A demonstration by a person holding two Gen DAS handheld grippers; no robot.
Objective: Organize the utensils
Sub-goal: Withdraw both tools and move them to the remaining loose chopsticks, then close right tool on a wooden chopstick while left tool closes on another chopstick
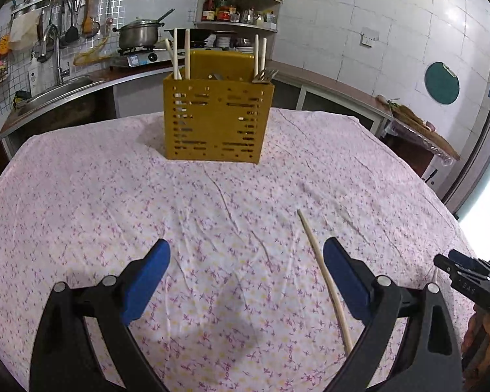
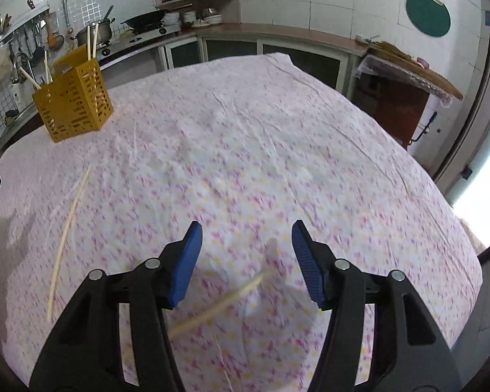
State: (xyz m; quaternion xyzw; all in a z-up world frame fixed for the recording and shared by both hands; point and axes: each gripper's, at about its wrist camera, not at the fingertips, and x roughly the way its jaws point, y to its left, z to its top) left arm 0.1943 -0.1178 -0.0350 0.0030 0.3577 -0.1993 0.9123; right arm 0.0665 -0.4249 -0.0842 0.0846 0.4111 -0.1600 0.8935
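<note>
A yellow slotted utensil holder (image 1: 217,116) stands at the table's far side with several chopsticks and forks (image 1: 266,75) in it; it also shows far left in the right wrist view (image 2: 73,104). My left gripper (image 1: 246,254) is open above the cloth, with a loose chopstick (image 1: 323,274) lying just inside its right finger. My right gripper (image 2: 246,238) is open, with a blurred chopstick (image 2: 219,307) lying on the cloth below and between its fingers. The first chopstick shows to its left (image 2: 67,232). The right gripper's tip shows at the left view's right edge (image 1: 464,268).
The table wears a pink floral cloth (image 1: 147,196). Behind stand a counter with a sink (image 1: 58,88), a stove with a pot (image 1: 140,36) and a corner shelf of jars (image 1: 238,9). A side table (image 2: 408,65) stands at right.
</note>
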